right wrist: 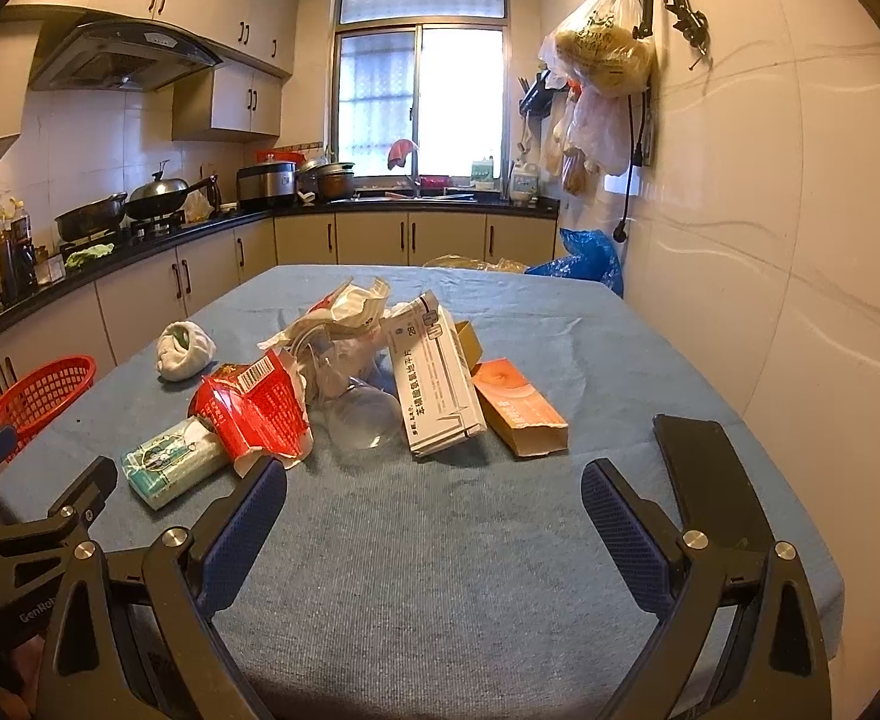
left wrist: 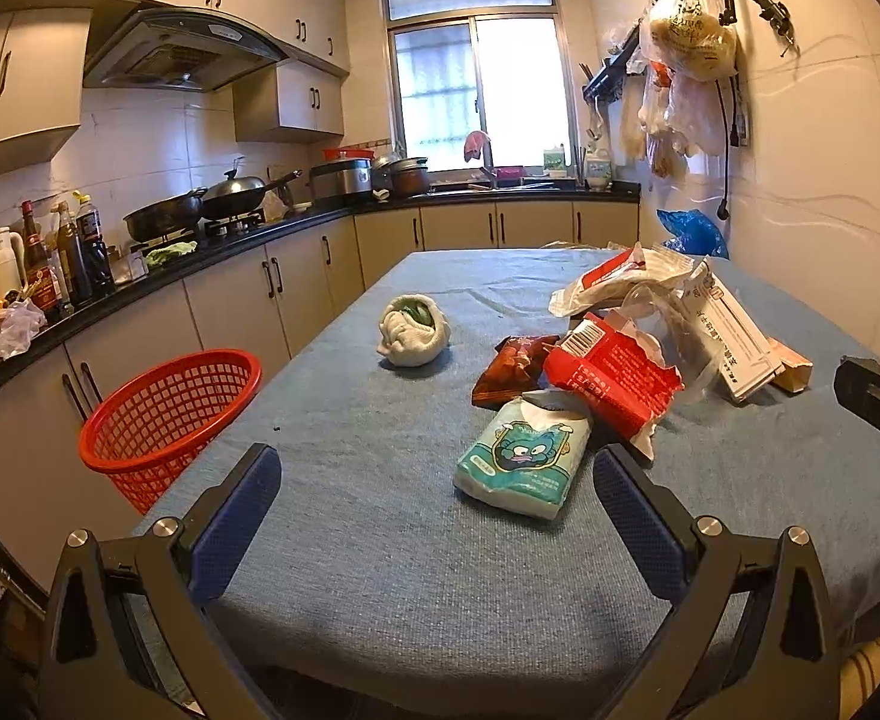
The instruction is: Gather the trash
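A heap of trash lies on the blue-clothed table (left wrist: 380,540): a teal tissue pack (left wrist: 521,459) (right wrist: 170,468), a torn red wrapper (left wrist: 611,378) (right wrist: 254,414), a dark red snack bag (left wrist: 509,369), a white medicine box (right wrist: 440,384) (left wrist: 728,336), an orange box (right wrist: 518,408), clear plastic (right wrist: 362,420). A balled white cloth (left wrist: 413,330) (right wrist: 185,348) sits apart to the left. My left gripper (left wrist: 437,474) is open, just short of the tissue pack. My right gripper (right wrist: 434,492) is open over bare cloth, in front of the heap.
A red mesh basket (left wrist: 170,414) (right wrist: 38,396) stands off the table's left edge. A black phone (right wrist: 704,474) lies on the table at right. Kitchen counter with pans and bottles runs along the left; plastic bags (left wrist: 686,48) hang on the right wall.
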`<control>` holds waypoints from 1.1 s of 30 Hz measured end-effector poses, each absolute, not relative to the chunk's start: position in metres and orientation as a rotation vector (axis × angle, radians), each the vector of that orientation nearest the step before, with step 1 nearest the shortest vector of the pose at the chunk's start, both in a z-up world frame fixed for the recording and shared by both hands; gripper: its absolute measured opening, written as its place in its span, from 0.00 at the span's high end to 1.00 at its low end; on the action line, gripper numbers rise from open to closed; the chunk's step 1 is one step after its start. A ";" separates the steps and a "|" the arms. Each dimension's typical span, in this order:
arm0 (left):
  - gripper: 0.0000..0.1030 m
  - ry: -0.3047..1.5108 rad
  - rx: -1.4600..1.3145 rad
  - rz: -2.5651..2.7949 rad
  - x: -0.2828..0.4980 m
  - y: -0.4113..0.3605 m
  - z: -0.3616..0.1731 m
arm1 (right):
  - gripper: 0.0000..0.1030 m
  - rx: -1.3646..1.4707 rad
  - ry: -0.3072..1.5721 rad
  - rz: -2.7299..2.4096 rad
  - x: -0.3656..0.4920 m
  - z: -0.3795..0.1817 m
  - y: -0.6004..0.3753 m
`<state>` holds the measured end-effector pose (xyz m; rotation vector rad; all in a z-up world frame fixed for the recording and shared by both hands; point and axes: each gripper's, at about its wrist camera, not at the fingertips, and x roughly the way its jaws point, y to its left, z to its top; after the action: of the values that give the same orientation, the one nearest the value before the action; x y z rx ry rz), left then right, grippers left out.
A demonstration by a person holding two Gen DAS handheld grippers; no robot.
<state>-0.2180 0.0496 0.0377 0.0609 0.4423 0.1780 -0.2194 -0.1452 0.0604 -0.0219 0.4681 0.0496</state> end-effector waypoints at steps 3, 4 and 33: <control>0.00 0.447 0.062 0.177 -0.218 0.049 0.037 | 0.02 -0.022 0.471 0.047 -0.219 0.060 -0.145; 0.00 0.447 0.063 0.177 -0.218 0.048 0.038 | 0.02 -0.020 0.472 0.047 -0.219 0.060 -0.146; 0.13 0.789 -0.023 -0.084 -0.133 0.064 0.025 | 0.29 0.122 0.658 0.243 -0.174 0.050 -0.179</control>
<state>-0.1333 0.0639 0.0248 -0.0233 0.7888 -0.0843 -0.1738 -0.1786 0.0502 0.1223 0.6580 0.2429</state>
